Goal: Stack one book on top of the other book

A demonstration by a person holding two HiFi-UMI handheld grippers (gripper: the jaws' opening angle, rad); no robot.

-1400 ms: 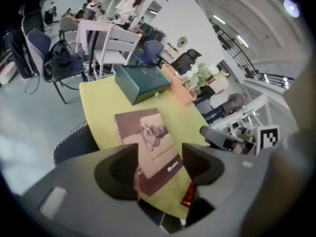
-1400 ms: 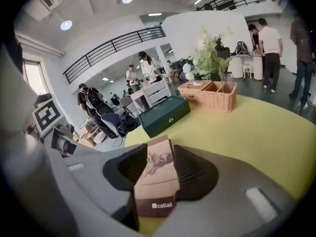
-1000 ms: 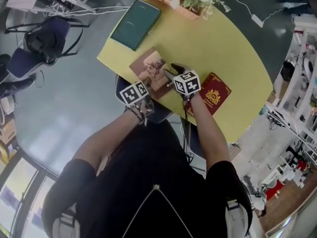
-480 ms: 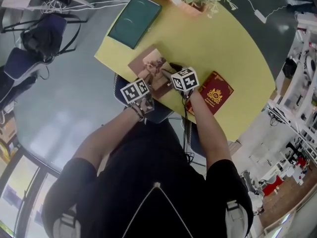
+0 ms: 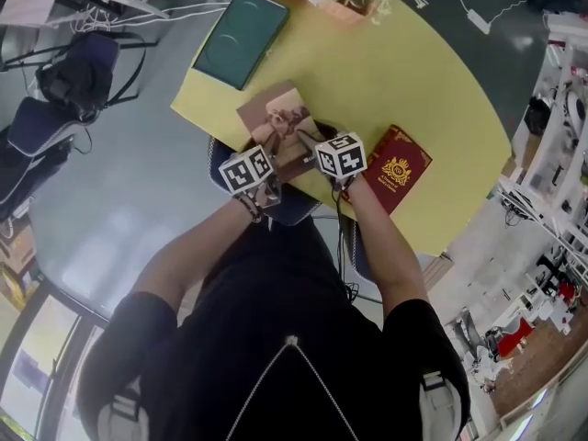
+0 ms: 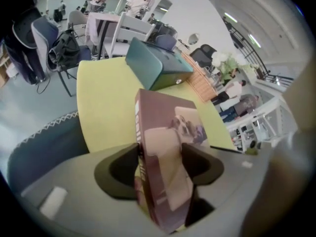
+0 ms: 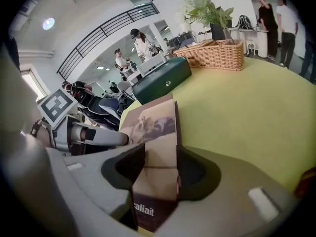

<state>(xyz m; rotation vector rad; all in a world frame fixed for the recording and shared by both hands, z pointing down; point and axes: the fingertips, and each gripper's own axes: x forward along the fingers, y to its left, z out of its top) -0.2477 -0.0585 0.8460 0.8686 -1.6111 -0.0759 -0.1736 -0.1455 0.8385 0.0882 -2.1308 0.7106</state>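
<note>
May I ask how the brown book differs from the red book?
The brown book shows a dog photo, the red book a gold emblem. The left gripper and right gripper, their jaws just closed further, clamp the brown book; the red book lies untouched. Both are closed, on the yellow table.

We read one word for certain: "caliait", in pale letters on the dark lower band of the brown book (image 7: 153,147). It sits low between the jaws of the right gripper (image 7: 158,169), which have just been closing and now press on the book. On the book's spine, against one jaw of the left gripper (image 6: 160,166), whose jaws have likewise just been closing on it, pale letters seem to begin "Bell"; the rest we cannot make out. The red book (image 5: 397,168), just right of the right gripper, bears a gold emblem with lettering too small for us to read. Black-and-white square markers (image 5: 341,154) stand on both grippers.
</note>
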